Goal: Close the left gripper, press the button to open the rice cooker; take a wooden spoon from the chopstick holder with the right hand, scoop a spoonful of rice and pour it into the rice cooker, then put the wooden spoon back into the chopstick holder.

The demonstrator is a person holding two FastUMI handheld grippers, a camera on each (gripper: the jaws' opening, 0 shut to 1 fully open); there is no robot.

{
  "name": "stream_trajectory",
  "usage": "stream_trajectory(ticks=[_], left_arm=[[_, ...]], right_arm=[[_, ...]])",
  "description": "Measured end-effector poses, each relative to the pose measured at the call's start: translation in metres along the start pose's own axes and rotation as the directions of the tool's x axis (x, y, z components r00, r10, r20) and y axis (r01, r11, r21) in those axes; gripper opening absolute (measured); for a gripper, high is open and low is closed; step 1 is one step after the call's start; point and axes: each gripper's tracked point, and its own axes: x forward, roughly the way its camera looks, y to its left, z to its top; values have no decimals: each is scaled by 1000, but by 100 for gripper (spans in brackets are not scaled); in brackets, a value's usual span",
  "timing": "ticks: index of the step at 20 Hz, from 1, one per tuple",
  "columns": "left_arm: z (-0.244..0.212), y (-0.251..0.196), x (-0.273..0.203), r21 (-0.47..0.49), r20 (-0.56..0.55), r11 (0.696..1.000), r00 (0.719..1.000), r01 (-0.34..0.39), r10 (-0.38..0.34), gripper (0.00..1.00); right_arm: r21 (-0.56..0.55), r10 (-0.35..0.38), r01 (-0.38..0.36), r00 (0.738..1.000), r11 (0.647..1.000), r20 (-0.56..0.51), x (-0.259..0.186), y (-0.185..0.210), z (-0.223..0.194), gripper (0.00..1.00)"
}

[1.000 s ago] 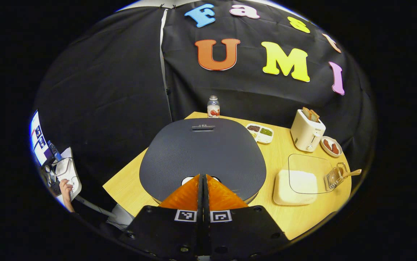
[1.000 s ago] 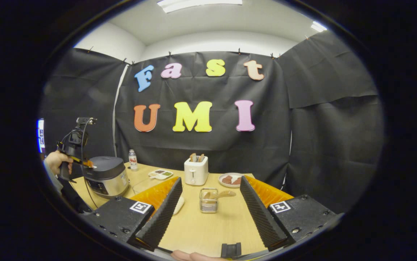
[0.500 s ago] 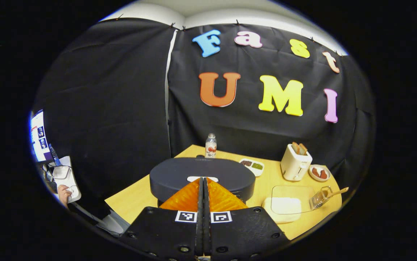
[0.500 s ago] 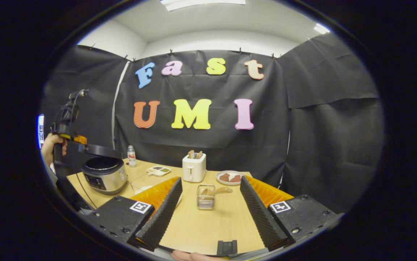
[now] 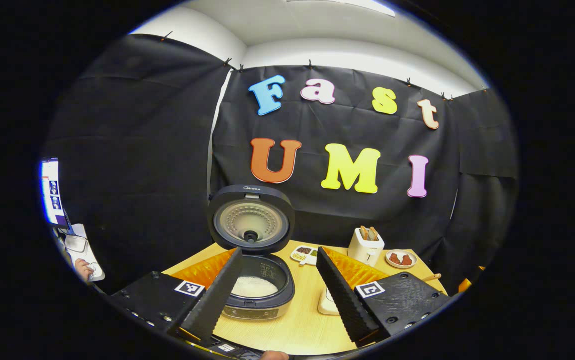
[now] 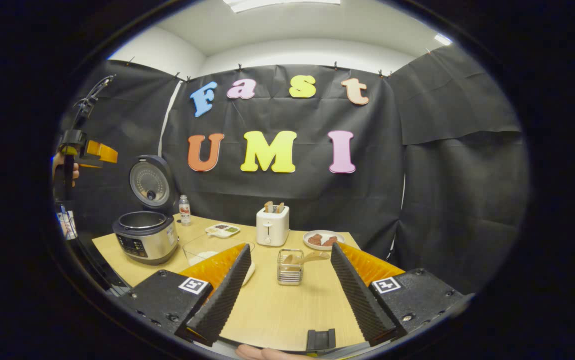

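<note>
Within the last second the rice cooker (image 5: 257, 292) went from shut to open: its lid (image 5: 251, 224), which had lain flat under the closed left gripper, stood upright at twelve o'clock above the pot, and white rice showed at the bottom of the pot. The left gripper (image 5: 277, 280) had also changed. Its fingers, pressed together half a second before, were now spread wide apart with nothing between them, and it had pulled up and back from the cooker; in the right gripper view it hung high at nine o'clock (image 6: 98, 151), well above the lid (image 6: 150, 183).

That, I judged, closed out the button step. The next work belonged to the right gripper (image 6: 287, 280), whose fingers were wide apart and empty, pointed at the chopstick holder (image 6: 290, 267) standing on the table (image 6: 267, 315) at twelve o'clock between them. The wooden spoon (image 6: 307, 258) sat in that holder, its handle leaning toward two o'clock. The cooker (image 6: 146, 242) stood well apart at ten o'clock, with the rice dish (image 6: 207, 250) under a clear cover between it and the holder.
</note>
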Motion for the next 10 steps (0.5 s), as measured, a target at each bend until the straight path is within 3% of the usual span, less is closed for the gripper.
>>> stream_trajectory(ticks=[4,10], left_arm=[[-1,-21,-31,18,52,998,997,54,-55,94],[-17,-31,-73,61,110,996,991,67,-74,94]], right_arm=[[26,-7,7,1000,1000,0,25,2,-22,100],[106,-10,16,998,994,-58,74,-3,-66,100]])
